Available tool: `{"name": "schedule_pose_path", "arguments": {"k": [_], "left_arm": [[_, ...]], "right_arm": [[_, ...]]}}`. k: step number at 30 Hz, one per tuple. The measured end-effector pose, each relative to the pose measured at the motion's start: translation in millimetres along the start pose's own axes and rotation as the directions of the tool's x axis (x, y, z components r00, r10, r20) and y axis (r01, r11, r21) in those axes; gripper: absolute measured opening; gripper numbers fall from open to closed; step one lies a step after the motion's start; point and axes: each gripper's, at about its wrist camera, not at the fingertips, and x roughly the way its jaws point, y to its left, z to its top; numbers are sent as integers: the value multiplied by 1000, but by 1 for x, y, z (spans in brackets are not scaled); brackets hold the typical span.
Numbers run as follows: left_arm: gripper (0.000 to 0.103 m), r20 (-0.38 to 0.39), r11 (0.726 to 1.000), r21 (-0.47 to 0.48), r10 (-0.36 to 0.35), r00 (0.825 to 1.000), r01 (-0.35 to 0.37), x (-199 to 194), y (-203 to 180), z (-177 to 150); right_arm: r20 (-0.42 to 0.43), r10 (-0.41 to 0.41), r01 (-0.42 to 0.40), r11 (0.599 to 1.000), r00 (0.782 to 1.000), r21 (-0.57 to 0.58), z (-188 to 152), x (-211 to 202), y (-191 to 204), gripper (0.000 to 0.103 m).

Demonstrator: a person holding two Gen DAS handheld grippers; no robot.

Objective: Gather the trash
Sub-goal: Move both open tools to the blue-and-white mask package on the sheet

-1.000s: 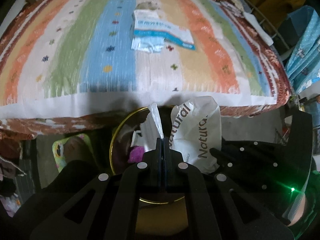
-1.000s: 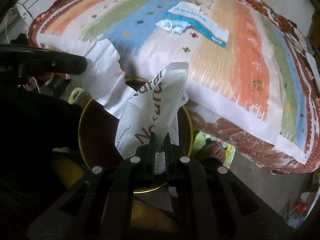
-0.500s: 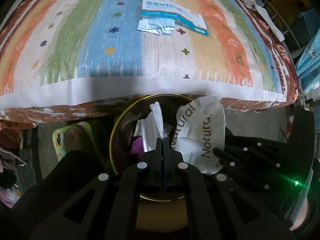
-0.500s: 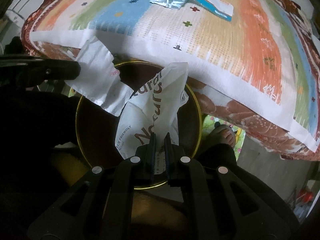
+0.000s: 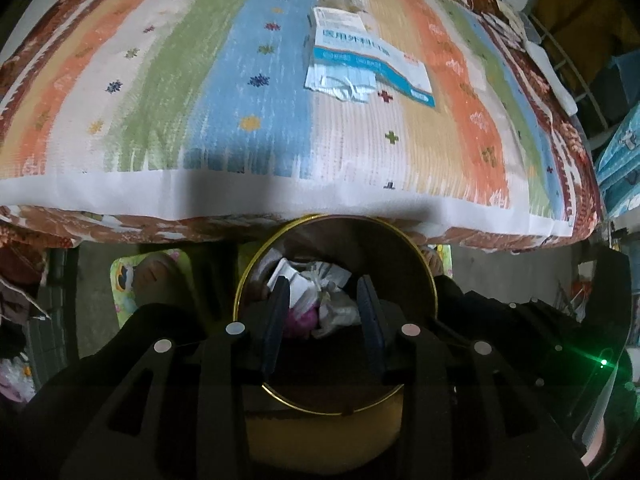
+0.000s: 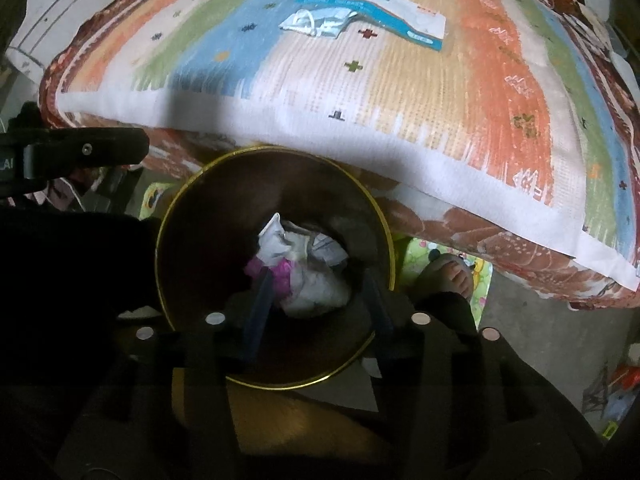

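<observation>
Since crumpled wrappers (image 6: 308, 276) already lie at the bottom of the gold-rimmed bin (image 6: 176, 208), we read both claws as just emptied: our left gripper (image 5: 323, 280) and right gripper (image 6: 316, 280) hang over the bin mouth, jaws spread wide, nothing between them. Bin sits on the floor right against the bed edge, handy for dropping. More trash is left: a blue-white mask packet (image 5: 372, 56) and a torn wrapper (image 5: 340, 84) touching it, well up the striped blanket (image 5: 160, 100). A bare foot (image 6: 448, 276) rests beside the bin.
</observation>
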Motion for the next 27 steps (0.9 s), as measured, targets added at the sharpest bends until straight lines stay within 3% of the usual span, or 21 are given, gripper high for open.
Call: {"name": "schedule_pose_path", "arguments": {"k": [7, 20, 27], "left_arm": [[47, 64, 999, -42, -21, 998, 24, -13, 7, 7], [76, 170, 997, -65, -40, 985, 52, -37, 14, 35], [85, 206, 995, -83, -39, 978, 57, -44, 22, 58]], "right_arm": [[77, 15, -18, 999, 997, 34, 6, -15, -7, 55], [219, 100, -138, 976, 971, 169, 33, -43, -37, 71], [264, 134, -191, 961, 955, 203, 52, -47, -45, 80]]}}
